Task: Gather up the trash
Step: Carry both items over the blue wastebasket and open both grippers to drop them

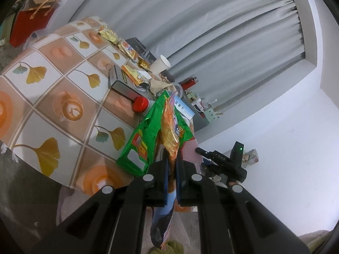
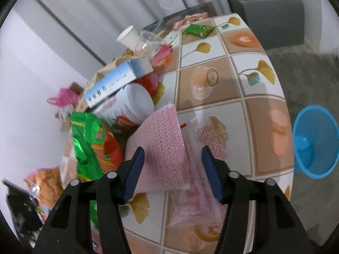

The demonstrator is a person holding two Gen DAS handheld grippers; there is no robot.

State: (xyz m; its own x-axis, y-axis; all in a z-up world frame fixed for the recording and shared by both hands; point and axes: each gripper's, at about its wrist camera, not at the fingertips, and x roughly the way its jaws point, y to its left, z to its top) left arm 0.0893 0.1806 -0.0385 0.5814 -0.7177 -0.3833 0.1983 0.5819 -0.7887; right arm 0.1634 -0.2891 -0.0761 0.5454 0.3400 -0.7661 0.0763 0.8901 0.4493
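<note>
Now right gripper [image 2: 172, 174] spread over pink wrap [image 2: 161, 148]; left gripper [image 1: 172, 160] pinching orange wrapper [image 1: 169, 133].

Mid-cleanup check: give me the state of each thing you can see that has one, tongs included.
Left tongs: shut on orange snack bag, which hangs through them.
Right tongs: open, over pink bubble wrap, pads not touching it.
Pink bubble wrap: on the table, one edge curled up.
Blue bin: on the floor, looks empty.
Paper cup: tipped on its side.
White jar: lying on its side.
</note>
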